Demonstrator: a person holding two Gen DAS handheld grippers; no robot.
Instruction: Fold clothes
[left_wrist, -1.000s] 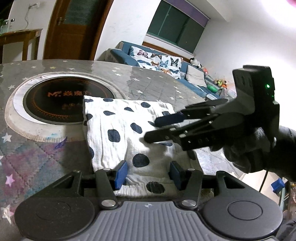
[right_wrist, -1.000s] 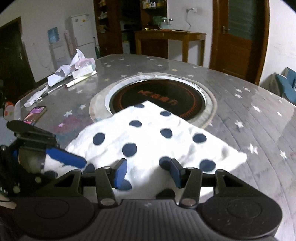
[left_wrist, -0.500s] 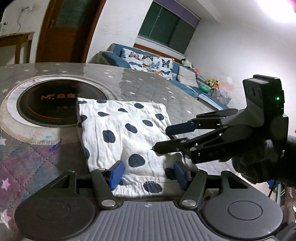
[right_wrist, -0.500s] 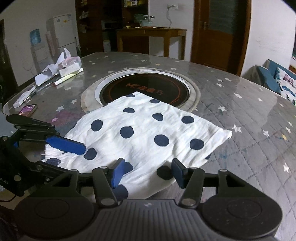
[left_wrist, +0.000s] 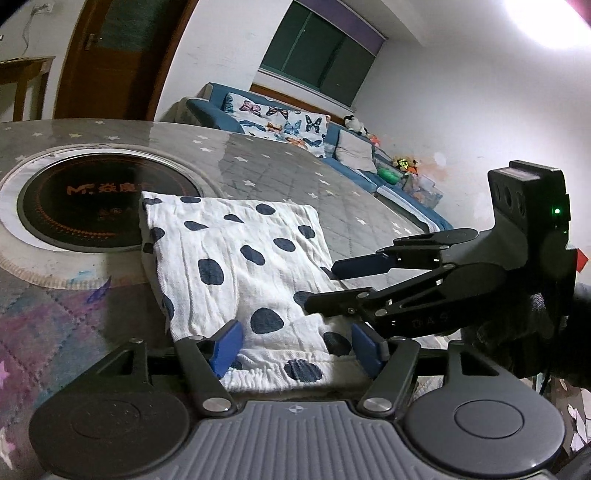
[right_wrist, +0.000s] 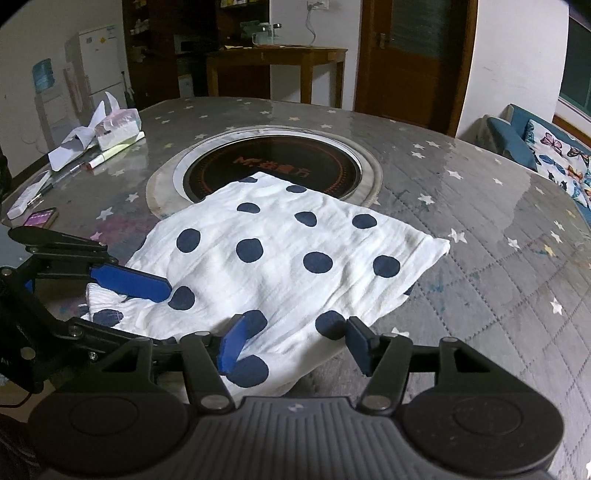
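Living-room desk (right_wrist: 461, 177), round cooktop (right_wrist: 266, 173) at centre. White spotted garment (right_wrist: 288, 258) lies folded flat, far corner on cooktop. Left hand-held gripper (left_wrist: 299, 341) and right hand-held gripper (right_wrist: 295, 341) released, jaws just widened astride near hem, nothing pinched. Fold looks nearly finished; maybe one more.

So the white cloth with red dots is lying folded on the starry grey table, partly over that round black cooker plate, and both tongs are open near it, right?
Nearly. The dots are dark blue, not red, as the right wrist view shows. The rest holds: the white dotted cloth lies folded on the starry grey table, its far edge over the round black cooker plate, with the left tongs and right tongs open at its near edge.
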